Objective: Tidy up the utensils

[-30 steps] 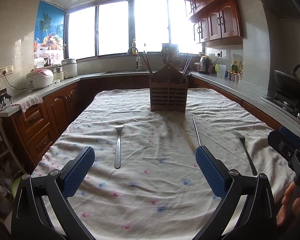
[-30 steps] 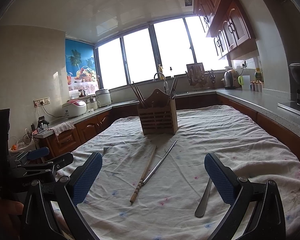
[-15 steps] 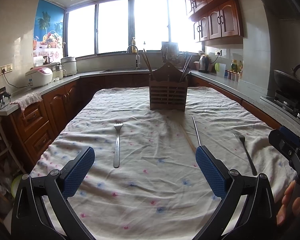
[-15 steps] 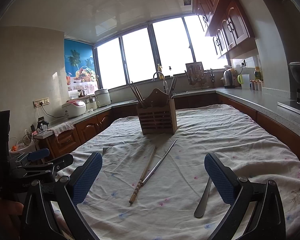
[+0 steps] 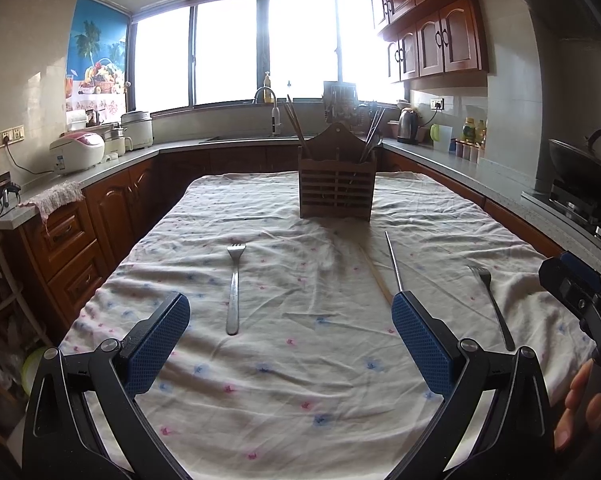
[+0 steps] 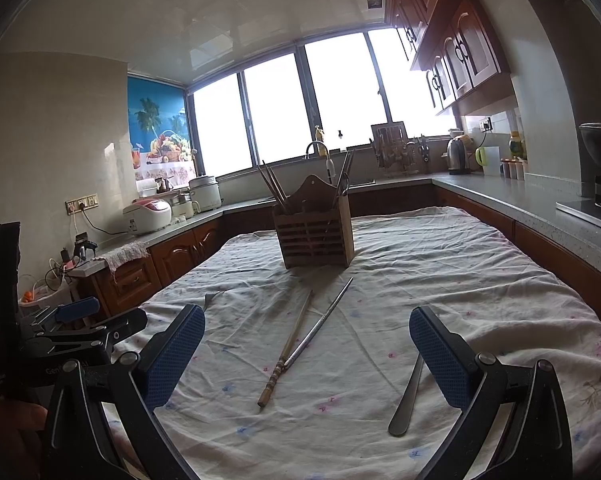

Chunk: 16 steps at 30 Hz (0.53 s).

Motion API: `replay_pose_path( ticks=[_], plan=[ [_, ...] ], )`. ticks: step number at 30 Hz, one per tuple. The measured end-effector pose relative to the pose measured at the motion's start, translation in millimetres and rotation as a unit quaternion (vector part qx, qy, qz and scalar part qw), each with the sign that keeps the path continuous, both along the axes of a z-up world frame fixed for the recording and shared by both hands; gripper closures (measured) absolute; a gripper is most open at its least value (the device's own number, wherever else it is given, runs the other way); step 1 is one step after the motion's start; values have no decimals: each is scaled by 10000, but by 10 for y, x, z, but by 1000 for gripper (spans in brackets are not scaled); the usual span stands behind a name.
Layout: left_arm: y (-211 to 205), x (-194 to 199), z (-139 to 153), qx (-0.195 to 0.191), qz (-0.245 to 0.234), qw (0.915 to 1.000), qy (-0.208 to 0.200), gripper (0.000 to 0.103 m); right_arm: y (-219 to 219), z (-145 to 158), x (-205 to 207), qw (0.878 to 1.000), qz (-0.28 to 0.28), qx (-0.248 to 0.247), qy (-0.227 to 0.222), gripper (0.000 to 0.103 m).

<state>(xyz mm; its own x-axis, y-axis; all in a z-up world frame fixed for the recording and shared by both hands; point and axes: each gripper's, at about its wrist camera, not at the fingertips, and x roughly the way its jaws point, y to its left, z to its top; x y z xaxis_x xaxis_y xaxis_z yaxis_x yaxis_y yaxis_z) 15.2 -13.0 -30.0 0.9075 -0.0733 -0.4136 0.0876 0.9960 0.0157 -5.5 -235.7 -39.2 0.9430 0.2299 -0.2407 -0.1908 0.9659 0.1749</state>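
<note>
The loose utensils lie flat on the tablecloth [image 5: 300,368]. A fork [image 5: 234,288] lies ahead of your left gripper [image 5: 290,344], nearer its left finger, tines pointing away. A wooden chopstick [image 6: 287,347] and a metal chopstick [image 6: 320,320] lie ahead of your right gripper [image 6: 306,354], between its fingers, their near ends touching. A second fork [image 5: 492,304] lies partly behind that gripper's right finger. The wooden holder [image 6: 314,236] stands upright well beyond both, already carrying several sticks.

Both grippers are spread wide and hold nothing.

Likely faults: the utensils are thin and lie flush with the cloth, so your pads may pinch fabric and drag the wrinkled cloth. The two chopsticks touch; closing on one may roll or lift the other. A grip near one end will probably let the utensil swing and miss the holder's slot.
</note>
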Motion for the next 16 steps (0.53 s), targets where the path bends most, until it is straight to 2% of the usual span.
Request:
replay_pose_path(
  ticks=[16],
  plan=[
    [66,222,-48,-188,-9,9989,433,0,-37,6,174,9992,-184,-72,358,0]
  ],
)
